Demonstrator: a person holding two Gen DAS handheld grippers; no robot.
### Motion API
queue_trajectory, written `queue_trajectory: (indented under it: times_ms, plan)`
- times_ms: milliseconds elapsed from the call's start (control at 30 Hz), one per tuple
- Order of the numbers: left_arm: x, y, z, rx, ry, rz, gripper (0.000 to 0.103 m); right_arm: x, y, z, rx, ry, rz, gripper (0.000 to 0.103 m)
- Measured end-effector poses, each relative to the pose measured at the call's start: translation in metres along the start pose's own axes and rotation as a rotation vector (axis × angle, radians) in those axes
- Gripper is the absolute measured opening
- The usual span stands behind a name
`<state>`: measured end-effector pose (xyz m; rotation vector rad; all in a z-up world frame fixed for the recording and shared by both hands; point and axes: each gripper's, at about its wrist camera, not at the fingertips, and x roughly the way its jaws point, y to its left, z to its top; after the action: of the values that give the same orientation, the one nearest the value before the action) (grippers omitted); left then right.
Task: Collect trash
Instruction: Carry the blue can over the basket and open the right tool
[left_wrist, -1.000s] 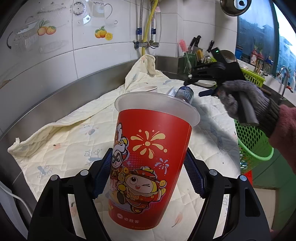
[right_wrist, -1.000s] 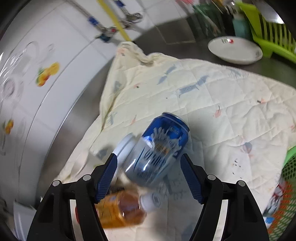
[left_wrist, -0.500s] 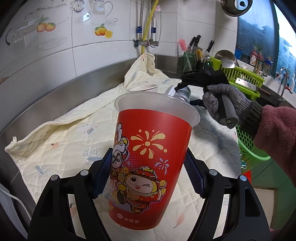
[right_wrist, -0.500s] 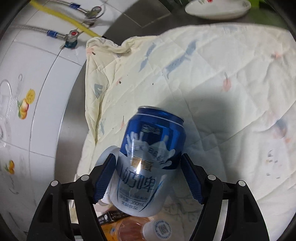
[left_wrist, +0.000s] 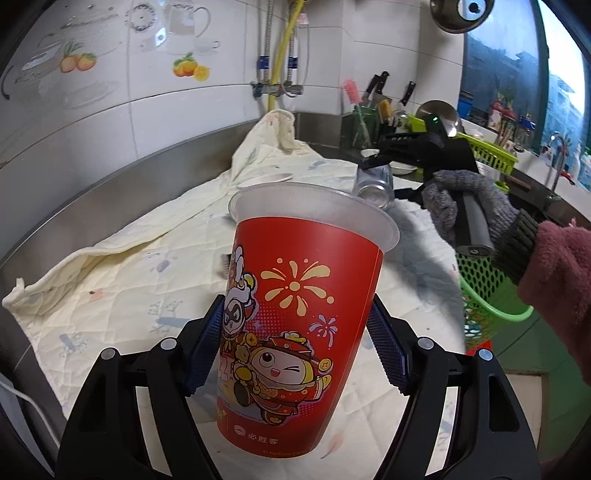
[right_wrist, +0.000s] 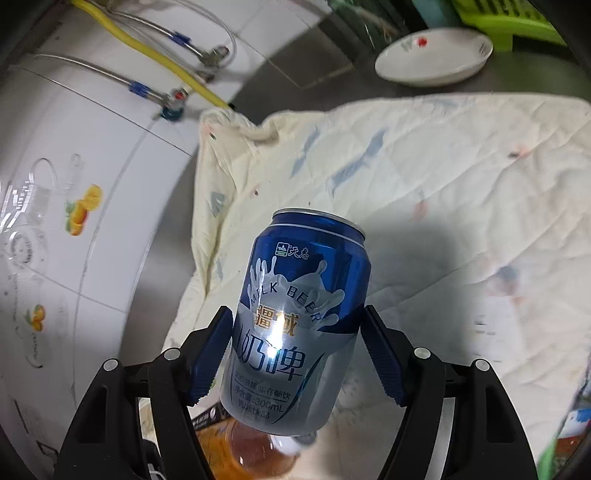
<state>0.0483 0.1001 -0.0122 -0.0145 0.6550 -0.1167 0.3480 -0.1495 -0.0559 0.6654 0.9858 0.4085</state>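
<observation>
My left gripper (left_wrist: 295, 347) is shut on a red paper cup (left_wrist: 295, 332) with cartoon figures, held upright above the quilted cloth (left_wrist: 129, 277). In the right wrist view my right gripper (right_wrist: 295, 354) is shut on a blue and silver milk beer can (right_wrist: 299, 321), lifted off the cloth (right_wrist: 443, 192). From the left wrist view that can (left_wrist: 373, 182) shows tilted in the right gripper (left_wrist: 376, 162), held by a gloved hand (left_wrist: 469, 206). A bottle of amber drink (right_wrist: 240, 446) lies under the can at the bottom edge.
A green mesh basket (left_wrist: 484, 288) stands at the counter's right edge. A white plate (right_wrist: 436, 55) sits beyond the cloth, with a green dish rack (left_wrist: 487, 147) and knife holder (left_wrist: 365, 125) behind. Tiled wall and water pipes (left_wrist: 277, 55) run along the back.
The right gripper has lifted the can off the cloth and turned it more upright; the amber bottle has dropped lower in its view. The left gripper keeps the cup still.
</observation>
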Motion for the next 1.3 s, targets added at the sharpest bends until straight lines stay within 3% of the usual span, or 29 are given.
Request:
queue_trajectory:
  times_ms: [267,467,600,800,933,1167,1300]
  plan:
    - [0.001,-0.036,0.01,0.041,-0.017,-0.065,0.073,-0.084,-0.032,-0.011,-0.051,-0.057,0.003,0.069]
    - [0.004,-0.071,0.016,0.075,-0.026,-0.135,0.073,-0.148,-0.087,-0.029,-0.104,-0.065,-0.143,0.069]
    - [0.011,-0.097,0.02,0.095,-0.015,-0.188,0.073,-0.178,-0.138,-0.047,-0.122,-0.055,-0.295,0.069]
    - [0.019,-0.124,0.025,0.126,-0.004,-0.223,0.073,-0.182,-0.197,-0.064,-0.136,-0.016,-0.48,0.069]
    - [0.024,-0.136,0.03,0.138,0.005,-0.235,0.073,-0.175,-0.222,-0.073,-0.158,0.016,-0.558,0.069]
    - [0.033,-0.155,0.04,0.156,0.015,-0.261,0.073,-0.166,-0.241,-0.083,-0.173,0.031,-0.631,0.07]
    - [0.038,-0.172,0.046,0.18,0.013,-0.283,0.073,-0.172,-0.247,-0.089,-0.145,0.02,-0.599,0.072]
